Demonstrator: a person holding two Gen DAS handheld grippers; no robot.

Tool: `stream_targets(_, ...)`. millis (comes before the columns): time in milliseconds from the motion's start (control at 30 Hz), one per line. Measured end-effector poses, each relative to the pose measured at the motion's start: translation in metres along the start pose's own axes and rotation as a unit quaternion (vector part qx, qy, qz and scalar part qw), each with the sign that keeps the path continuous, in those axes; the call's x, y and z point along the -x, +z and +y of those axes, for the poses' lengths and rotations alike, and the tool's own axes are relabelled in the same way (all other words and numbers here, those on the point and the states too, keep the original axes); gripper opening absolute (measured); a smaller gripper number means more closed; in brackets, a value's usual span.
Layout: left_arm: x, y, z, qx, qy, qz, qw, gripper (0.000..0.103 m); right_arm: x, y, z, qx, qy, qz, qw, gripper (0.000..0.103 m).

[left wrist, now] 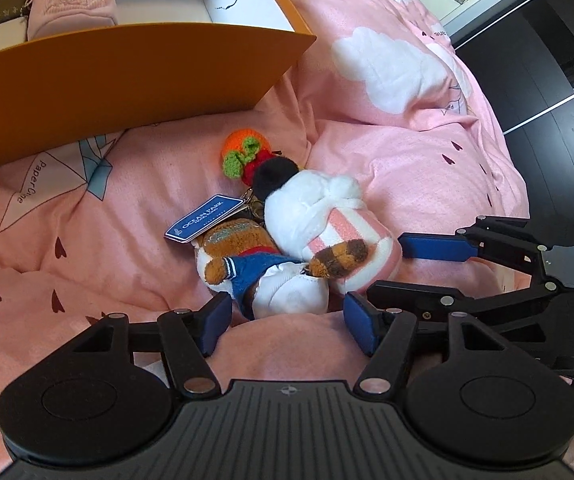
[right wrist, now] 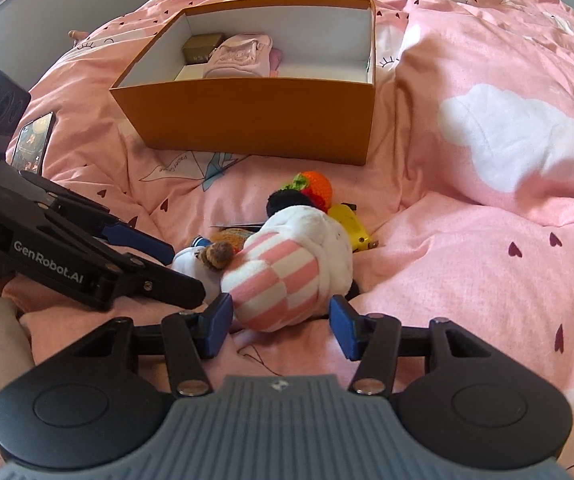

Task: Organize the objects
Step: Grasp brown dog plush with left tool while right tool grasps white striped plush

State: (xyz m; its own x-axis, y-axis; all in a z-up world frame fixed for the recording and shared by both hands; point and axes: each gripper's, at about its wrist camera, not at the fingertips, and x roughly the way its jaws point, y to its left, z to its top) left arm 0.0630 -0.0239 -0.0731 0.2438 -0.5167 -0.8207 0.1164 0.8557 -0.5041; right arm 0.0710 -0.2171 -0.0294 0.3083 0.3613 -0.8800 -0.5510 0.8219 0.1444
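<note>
Both grippers, left [left wrist: 287,320] and right [right wrist: 281,322], unclenched around tangled plushies [left wrist: 287,240] (keyrings linked?); lifting one may drag neighbours.

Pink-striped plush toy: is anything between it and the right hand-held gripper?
Nothing visible. The pink-striped plush toy already sits between the open fingers of the right hand-held gripper. Only the raccoon plush leans on its left side, near the left hand-held gripper.

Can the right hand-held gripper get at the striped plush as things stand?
Probably yes. The right hand-held gripper already has the striped plush between its open fingers, with nothing lying on top. The left hand-held gripper sits close beside it over the raccoon toy, so space is tight.
</note>
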Motion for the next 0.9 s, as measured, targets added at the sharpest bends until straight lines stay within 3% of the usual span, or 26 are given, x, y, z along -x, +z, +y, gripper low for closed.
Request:
stream_targets(267,0.007,0.006,0.009,0.039,-0.023,-0.004,0.9990,0.069,0.001,0.008,-0.018,-0.046,0.035,0.007,0.998,0.056)
stream_targets(400,0.018,0.011,0.013,0.065,-0.035,-0.022,0.9971,0.071,0.007,0.017,-0.033,-0.103,0.057,0.006,0.993,0.056)
stream_targets(600,0.004,0.017,0.034,0.159,-0.008,-0.019,0.9870,0.071,-0.005,0.029,-0.047,-0.183,0.063,0.005,0.981,0.056)
stream_targets(767,-0.013,0.017,0.049,0.207,-0.010,0.004,0.9783,0.071,-0.028,0.036,-0.054,-0.214,0.060,0.036,0.974,0.061)
stream_targets(900,-0.028,0.016,0.059,0.239,-0.032,0.021,0.9704,0.071,-0.042,0.038,-0.060,-0.224,0.062,0.056,0.971,0.066)
